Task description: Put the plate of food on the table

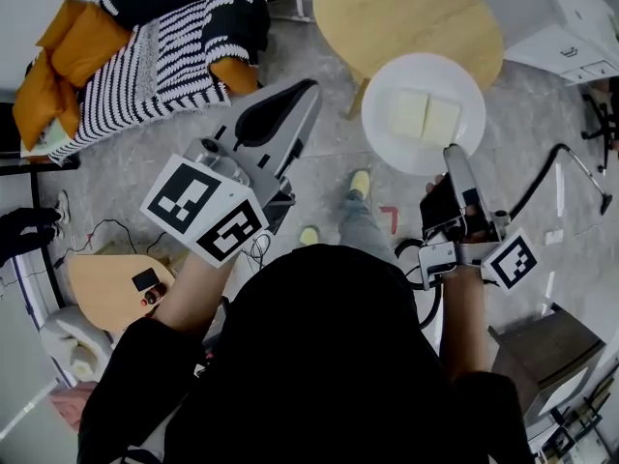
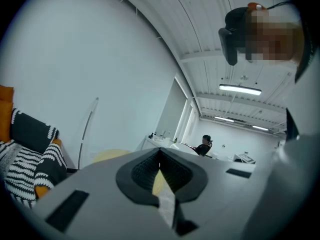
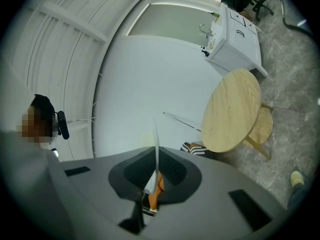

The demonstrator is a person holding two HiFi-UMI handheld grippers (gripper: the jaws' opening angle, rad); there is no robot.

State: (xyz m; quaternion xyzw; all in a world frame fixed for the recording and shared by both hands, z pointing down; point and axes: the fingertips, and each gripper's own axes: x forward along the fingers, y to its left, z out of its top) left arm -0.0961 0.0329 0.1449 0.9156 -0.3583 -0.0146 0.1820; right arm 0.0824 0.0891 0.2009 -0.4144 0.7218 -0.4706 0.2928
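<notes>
— Where is the round white plate (image 1: 423,160)?

— In the head view it lies at the near-right edge of the round light-wood counter (image 1: 406,13), and its far rim overlaps that edge. I cannot tell whether it hangs above the counter top or short of it.

— Which way does it face?

— Face up, flat toward the head camera. A round plate has no long axis of its own. The two pale food squares (image 1: 407,114) on it lie side by side, in a row running roughly along the counter's near edge, tilted a little.

— What holds it?

— The right tongs (image 1: 454,155) are clamped on the rim, on the side away from the counter and nearest the person. In the right gripper view the plate shows edge-on, a thin white line pinched between the dark pads, with the counter beyond it to the right.

— And the left tongs (image 1: 306,92)?

— Closed together with nothing between them. They are raised off the counter's near-left side, apart from the plate, and they point toward the counter.

— What else stands round the counter?

— A black-and-white striped seat (image 1: 164,61) with orange cushions is to its left. A white cabinet (image 1: 561,17) is to its right, and grey floor (image 1: 319,177) lies on its near side.
</notes>
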